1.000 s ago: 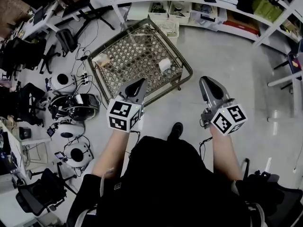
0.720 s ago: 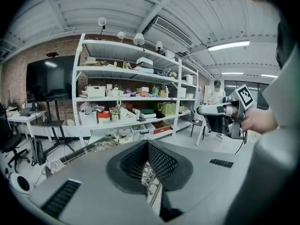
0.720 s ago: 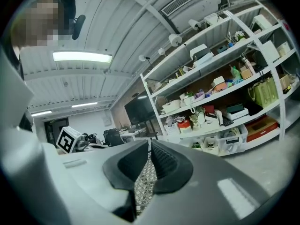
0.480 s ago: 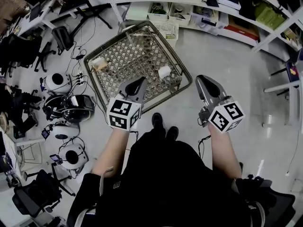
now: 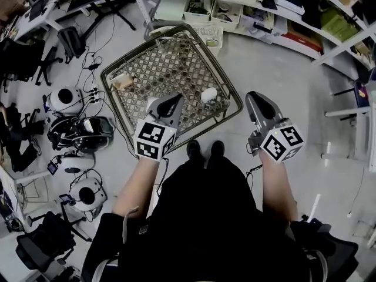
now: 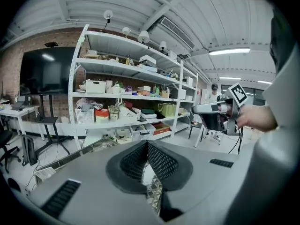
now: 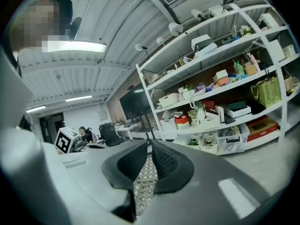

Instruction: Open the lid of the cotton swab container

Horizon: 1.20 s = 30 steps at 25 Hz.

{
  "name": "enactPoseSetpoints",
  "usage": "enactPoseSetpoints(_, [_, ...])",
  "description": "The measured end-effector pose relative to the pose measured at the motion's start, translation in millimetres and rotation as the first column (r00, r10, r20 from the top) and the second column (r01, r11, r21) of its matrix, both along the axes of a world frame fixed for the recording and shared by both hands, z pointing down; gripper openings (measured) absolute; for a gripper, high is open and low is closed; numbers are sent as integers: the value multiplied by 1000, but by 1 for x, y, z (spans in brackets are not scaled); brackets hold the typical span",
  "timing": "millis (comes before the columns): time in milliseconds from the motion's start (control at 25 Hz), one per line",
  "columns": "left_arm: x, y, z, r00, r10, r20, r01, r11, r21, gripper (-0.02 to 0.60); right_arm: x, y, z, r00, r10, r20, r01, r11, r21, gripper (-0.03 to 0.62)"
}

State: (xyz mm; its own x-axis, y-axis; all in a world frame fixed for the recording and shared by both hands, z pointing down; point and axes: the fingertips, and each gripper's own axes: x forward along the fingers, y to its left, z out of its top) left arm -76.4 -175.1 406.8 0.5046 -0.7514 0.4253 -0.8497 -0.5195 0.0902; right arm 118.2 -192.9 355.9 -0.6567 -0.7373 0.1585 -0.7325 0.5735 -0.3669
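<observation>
on the far left of the wire-mesh bench [image 5: 170, 60] lies a small tan and white object [image 5: 123, 81], too small to name and, by my reading, no part of the job. next comes the left gripper [image 5: 174, 98], which hangs over the near part of the mesh with its jaws pressed fully together and nothing in them; its own view [image 6: 147, 144] shows the ribbed pads meeting, with only mesh below. to its right, near the bench's right-hand rim, sits a small white container [image 5: 208, 94], which i take to be the cotton swab container; it lies between the two grippers and apart from both, and its lid looks untouched, though the lid's type and seam are too small to make out. furthest right, the right gripper [image 5: 254, 96] hovers just off the bench's edge over the floor, its jaws opening to a narrow gap that holds nothing; through that gap its own view [image 7: 151, 144] shows only mesh. as for handling, i judge the container to be light, smooth-sided plastic that may skate or tip on the open mesh if the lid is pushed alone. thin walls may flex, so a hard squeeze risks pinching the lid tighter or cracking the body. the sensible hold is low on the body with one pair of jaws, firm but not crushing, while the other takes the lid's rim or tab and lifts.
</observation>
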Motion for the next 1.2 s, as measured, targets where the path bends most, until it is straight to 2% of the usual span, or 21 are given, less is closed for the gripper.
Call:
enactPoseSetpoints(280, [1, -2, 47, 1000, -19, 0, 19, 997, -77, -2, -6, -15, 40, 998, -61, -14, 59, 995, -84, 43])
enactPoseSetpoints(520, [7, -3, 82, 1000, -12, -18, 10, 994, -105, 15, -6, -24, 75, 997, -72, -24, 68, 988, -139, 43])
enactPoseSetpoints(600, [10, -2, 96, 1000, 3, -13, -4, 993, -115, 40, -4, -25, 87, 997, -68, -27, 63, 985, -158, 43])
enactPoseSetpoints(800, [21, -3, 132, 996, 66, 56, -59, 991, -121, 95, -4, -26, 119, 997, -66, -29, 59, 978, -201, 43])
enactPoseSetpoints(1080, [34, -9, 173, 994, 106, -6, -106, 987, -123, 166, -7, -16, 157, 997, -65, -31, 56, 969, -241, 43])
enactPoseSetpoints(1200, [37, -15, 194, 990, 138, -5, -138, 982, -129, 198, -12, -15, 171, 998, -57, -27, 48, 966, -254, 43])
